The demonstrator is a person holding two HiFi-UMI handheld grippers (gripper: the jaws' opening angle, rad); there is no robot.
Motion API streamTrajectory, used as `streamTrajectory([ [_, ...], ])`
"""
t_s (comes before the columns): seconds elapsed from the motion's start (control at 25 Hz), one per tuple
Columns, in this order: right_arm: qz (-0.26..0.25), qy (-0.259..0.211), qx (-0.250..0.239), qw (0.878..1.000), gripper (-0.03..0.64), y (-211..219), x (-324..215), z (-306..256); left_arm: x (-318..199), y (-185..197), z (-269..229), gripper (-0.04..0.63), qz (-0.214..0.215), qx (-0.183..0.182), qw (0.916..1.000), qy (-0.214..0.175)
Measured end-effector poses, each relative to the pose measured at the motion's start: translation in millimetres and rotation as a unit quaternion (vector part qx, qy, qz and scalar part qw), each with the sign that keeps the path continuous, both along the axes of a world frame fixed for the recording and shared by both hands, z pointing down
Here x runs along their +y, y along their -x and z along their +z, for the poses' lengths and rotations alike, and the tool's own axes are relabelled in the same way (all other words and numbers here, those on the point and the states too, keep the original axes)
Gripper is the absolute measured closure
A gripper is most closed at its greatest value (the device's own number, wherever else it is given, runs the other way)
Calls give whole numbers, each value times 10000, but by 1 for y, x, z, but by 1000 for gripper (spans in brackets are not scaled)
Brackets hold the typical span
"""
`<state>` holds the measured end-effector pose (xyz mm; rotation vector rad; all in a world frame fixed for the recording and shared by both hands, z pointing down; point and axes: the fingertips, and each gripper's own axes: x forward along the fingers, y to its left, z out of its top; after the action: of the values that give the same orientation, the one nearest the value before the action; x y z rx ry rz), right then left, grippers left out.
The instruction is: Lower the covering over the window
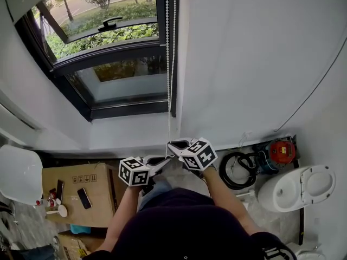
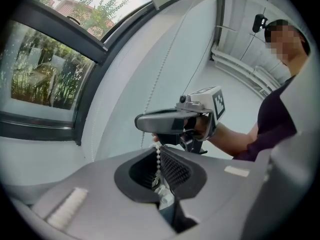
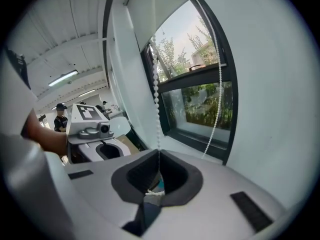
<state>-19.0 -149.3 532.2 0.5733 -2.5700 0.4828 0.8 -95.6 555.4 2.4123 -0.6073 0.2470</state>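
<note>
Item: white bead chain (image 1: 168, 64), thin, hanging straight beside the right edge of the dark-framed window (image 1: 108, 53).
Grip: the fingers of your left gripper (image 1: 165, 158) and your right gripper (image 1: 173, 145) are pressed together, pinching the chain. The right sits just above the left.
Surroundings, on the floor: cardboard box (image 1: 81, 191), toilet (image 1: 295, 186), coiled black hose (image 1: 238, 169).

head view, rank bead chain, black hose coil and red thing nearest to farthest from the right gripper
1. bead chain: clamped in the right gripper
2. black hose coil: on the floor, to its right
3. red thing: farther right again
</note>
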Motion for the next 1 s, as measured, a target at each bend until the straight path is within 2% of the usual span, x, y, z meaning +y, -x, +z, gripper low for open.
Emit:
streamTrajectory([
  [0.16, 30, -9, -11, 10000, 600, -2, 0, -1, -5, 6, 1, 575, -177, -260, 9994, -174],
  [0.32, 50, -6, -38, 10000, 600, -3, 0, -1, -11, 10, -9, 487, -263, -78, 9995, -170],
  [0.44, 46, -14, -23, 10000, 600, -2, -1, -1, -22, 23, -21, 468, -540, -215, 9974, -416],
  [0.6, 29, -17, -18, 10000, 601, -2, -2, 0, -36, 50, -41, 468, -911, -564, 9906, -851],
  [0.8, 9, 0, -20, 10000, 600, -1, -3, 0, -48, 72, -65, 468, -1094, -1044, 9803, -1274],
  [0.88, 4, -10, -21, 10000, 600, 0, -2, 0, -52, 78, -80, 468, -1245, -1048, 9751, -1506],
  [1.0, 17, -10, -25, 10000, 601, -1, -3, 1, -57, 82, -113, 468, -1447, -715, 9691, -1868],
])
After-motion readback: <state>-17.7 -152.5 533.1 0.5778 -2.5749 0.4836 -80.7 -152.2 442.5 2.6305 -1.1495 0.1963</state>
